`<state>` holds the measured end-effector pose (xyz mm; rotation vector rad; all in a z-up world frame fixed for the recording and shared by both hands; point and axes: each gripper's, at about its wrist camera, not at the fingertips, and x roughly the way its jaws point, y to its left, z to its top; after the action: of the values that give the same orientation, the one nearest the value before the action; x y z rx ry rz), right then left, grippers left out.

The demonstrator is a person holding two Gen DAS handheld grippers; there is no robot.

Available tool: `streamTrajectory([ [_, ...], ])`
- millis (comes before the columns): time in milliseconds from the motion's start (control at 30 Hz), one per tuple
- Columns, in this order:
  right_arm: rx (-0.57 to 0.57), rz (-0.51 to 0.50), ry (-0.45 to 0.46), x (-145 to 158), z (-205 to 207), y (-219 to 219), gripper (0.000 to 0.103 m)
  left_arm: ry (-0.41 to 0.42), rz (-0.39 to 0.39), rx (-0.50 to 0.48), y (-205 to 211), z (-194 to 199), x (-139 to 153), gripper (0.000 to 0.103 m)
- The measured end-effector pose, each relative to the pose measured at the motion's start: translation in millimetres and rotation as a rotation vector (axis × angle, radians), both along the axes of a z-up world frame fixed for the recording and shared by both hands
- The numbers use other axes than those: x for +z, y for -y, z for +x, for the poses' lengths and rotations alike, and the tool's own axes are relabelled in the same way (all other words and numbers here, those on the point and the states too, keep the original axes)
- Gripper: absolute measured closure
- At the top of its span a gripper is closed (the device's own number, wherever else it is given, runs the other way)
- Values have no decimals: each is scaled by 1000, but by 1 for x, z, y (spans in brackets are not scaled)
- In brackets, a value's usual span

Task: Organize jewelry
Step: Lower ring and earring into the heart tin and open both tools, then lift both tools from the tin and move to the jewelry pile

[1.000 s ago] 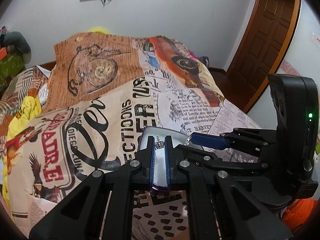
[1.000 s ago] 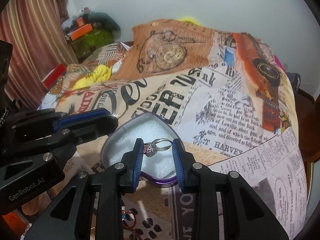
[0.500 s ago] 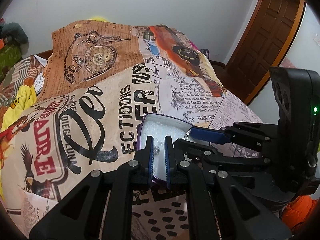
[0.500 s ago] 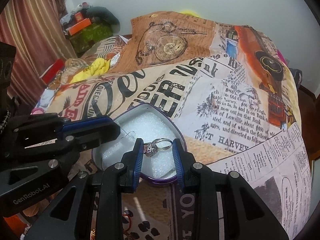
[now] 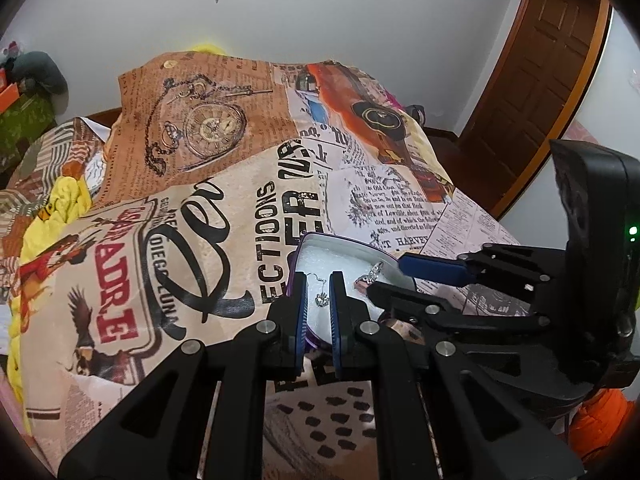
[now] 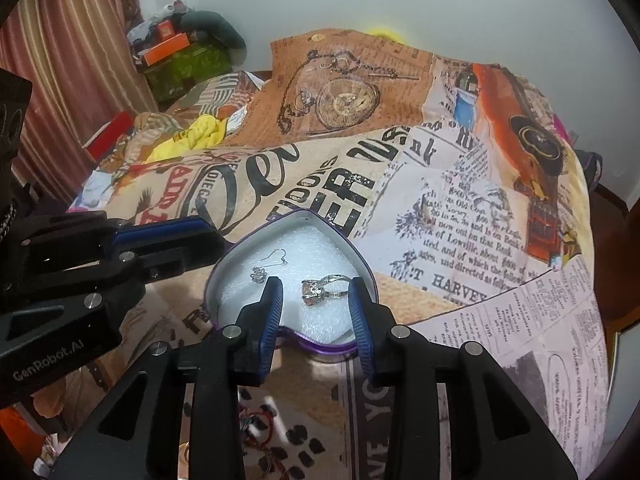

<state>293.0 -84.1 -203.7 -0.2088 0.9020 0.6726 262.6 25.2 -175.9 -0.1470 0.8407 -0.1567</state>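
A purple heart-shaped tin (image 6: pixel 362 246) with white foam lining lies open on the bed; it also shows in the left wrist view (image 5: pixel 320 240). A silver earring (image 6: pixel 260 274) lies on the foam at the left, seen in the left wrist view (image 5: pixel 321 299) between my left fingers. A silver ring with a stone (image 6: pixel 324 286) rests on the foam between my right fingers. My left gripper (image 5: pixel 318 300) is open with a narrow gap over the tin. My right gripper (image 6: pixel 316 300) is open around the ring and does not squeeze it.
A newspaper-print bedspread (image 6: pixel 460 200) covers the bed. Loose jewelry with red cord (image 6: pixel 260 424) lies near the front edge, under my right gripper. Boxes and clothes (image 6: pixel 180 52) are piled at the back left. A wooden door (image 5: pixel 540 80) stands at the right.
My left gripper has let go of the earring, which now lies on the foam. My right gripper has opened wider, and the ring rests in the tin. Both grippers moved lower over the tin.
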Motion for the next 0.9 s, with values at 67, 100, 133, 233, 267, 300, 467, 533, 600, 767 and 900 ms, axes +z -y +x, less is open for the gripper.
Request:
streamTrajectory([
  [67, -6, 1, 14, 7, -5, 3, 72, 7, 8, 2, 1, -5, 4, 95],
  [100, -8, 1, 18, 9, -7, 4, 72, 11, 13, 7, 1, -8, 7, 95],
  [133, -12, 2, 24, 12, -9, 6, 72, 14, 14, 6, 2, -11, 9, 94],
  [233, -25, 4, 46, 23, -19, 12, 72, 29, 30, 5, 4, -22, 17, 88],
  [267, -31, 5, 53, 27, -22, 14, 72, 34, 34, 5, 5, -25, 19, 87],
  [300, -37, 7, 58, 30, -25, 17, 72, 40, 37, 4, 6, -29, 22, 86],
  [467, -74, 18, 79, 43, -42, 29, 64, 56, 42, -3, 13, -48, 32, 75],
  [533, -89, 25, 92, 47, -49, 34, 57, 59, 46, -9, 16, -57, 33, 73],
  [600, -97, 30, 92, 50, -56, 38, 57, 54, 50, -14, 19, -63, 33, 73],
  [767, -111, 32, 89, 50, -71, 47, 57, 30, 56, -22, 23, -77, 29, 73],
  [900, -128, 26, 65, 43, -77, 54, 57, -1, 62, -29, 27, -85, 19, 73],
])
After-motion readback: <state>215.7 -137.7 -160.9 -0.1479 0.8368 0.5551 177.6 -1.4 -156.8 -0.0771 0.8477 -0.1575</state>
